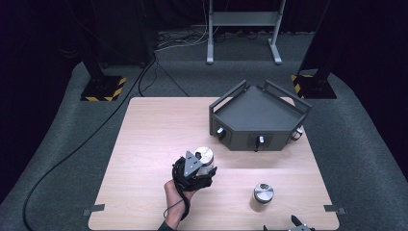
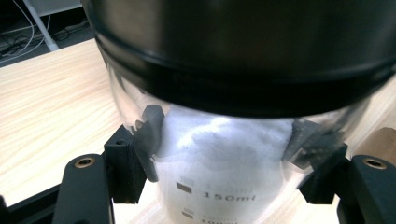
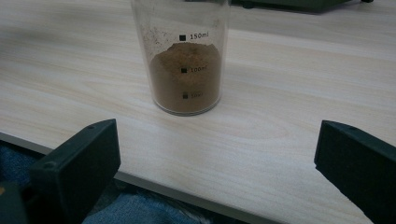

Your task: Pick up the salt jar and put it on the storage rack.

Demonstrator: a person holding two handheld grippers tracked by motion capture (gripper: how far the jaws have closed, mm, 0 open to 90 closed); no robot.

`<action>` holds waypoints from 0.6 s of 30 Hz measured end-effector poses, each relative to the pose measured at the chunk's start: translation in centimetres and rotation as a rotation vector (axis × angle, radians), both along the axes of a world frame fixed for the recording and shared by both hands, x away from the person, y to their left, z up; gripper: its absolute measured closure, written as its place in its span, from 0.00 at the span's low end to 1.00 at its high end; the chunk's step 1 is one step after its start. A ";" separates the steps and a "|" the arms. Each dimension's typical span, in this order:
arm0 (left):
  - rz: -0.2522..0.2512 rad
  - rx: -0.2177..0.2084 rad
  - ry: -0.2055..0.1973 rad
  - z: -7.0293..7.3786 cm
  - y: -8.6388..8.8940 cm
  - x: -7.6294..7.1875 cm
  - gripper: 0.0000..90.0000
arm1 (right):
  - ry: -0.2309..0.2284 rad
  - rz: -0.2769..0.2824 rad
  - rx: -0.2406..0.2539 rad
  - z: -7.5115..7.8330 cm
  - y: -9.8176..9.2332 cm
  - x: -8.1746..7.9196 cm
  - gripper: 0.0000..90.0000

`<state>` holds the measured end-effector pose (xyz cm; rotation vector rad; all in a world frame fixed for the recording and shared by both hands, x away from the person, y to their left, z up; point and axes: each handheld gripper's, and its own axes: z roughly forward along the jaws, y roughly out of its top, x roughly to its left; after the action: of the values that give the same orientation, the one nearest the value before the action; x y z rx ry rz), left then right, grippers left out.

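Observation:
A glass jar of white powder [image 2: 219, 154] with a dark metal lid [image 1: 204, 155] sits between the jaws of my left gripper [image 1: 204, 169], which is shut on its clear wall just below the lid. The pads [image 2: 149, 135] press both sides of the glass. A hand holds this gripper near the table's middle. A second jar [image 1: 262, 197] with brown powder [image 3: 187, 77] and a silver lid stands on the wooden table [image 1: 154, 130] toward the front right. My right gripper [image 3: 215, 154] hangs at the table's front edge, open, its jaws wide apart and short of that jar.
A dark grey angled tray box [image 1: 257, 118] with knobs on its front stands at the back right of the table. Cables and stand bases lie on the grey floor behind. A blue-clad leg shows under the table edge in the right gripper view.

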<state>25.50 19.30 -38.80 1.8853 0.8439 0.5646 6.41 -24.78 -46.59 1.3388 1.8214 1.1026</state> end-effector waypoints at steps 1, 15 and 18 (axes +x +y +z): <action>-0.003 0.004 -0.002 0.1 -0.2 0.2 0.35 | -0.001 0.005 -0.002 0.0 0.0 0.0 0.00; -0.016 0.020 -0.014 0.9 -1.4 1.2 0.35 | 0.001 0.003 0.003 0.0 -0.2 0.0 0.00; -0.020 0.025 -0.017 1.2 -1.7 1.5 0.35 | 0.001 0.002 0.005 0.0 -0.2 0.0 0.00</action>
<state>27.02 17.61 -37.60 1.9069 0.8094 0.5798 6.41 -24.98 -46.61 1.3407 1.8224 1.1084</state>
